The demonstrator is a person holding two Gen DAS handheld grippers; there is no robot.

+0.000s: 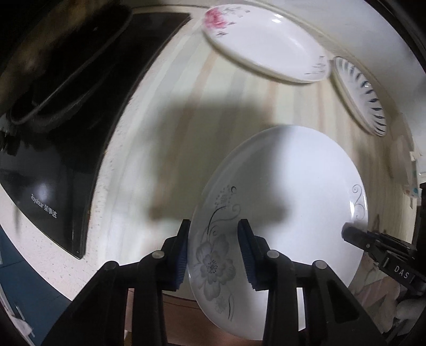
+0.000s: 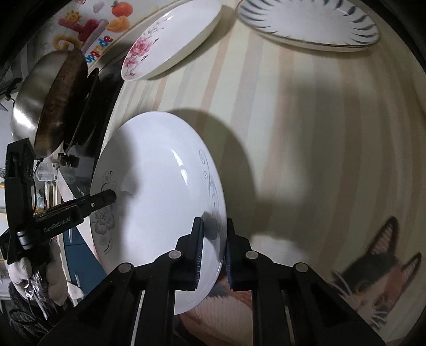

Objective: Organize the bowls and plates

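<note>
Above the striped counter (image 2: 306,133), a grey-flowered plate (image 1: 279,202) hangs tilted, its near rim cut off behind both tools. Left gripper (image 1: 213,252) straddles one edge, right gripper (image 2: 214,250) the opposite edge, each clamped on it. Beyond lie a pink-flowered plate (image 2: 173,40) and a blue-striped plate (image 2: 308,21), partly cropped

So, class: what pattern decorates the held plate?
Grey flowers with curling stems on the white plate, clearest in the left wrist view.
</note>
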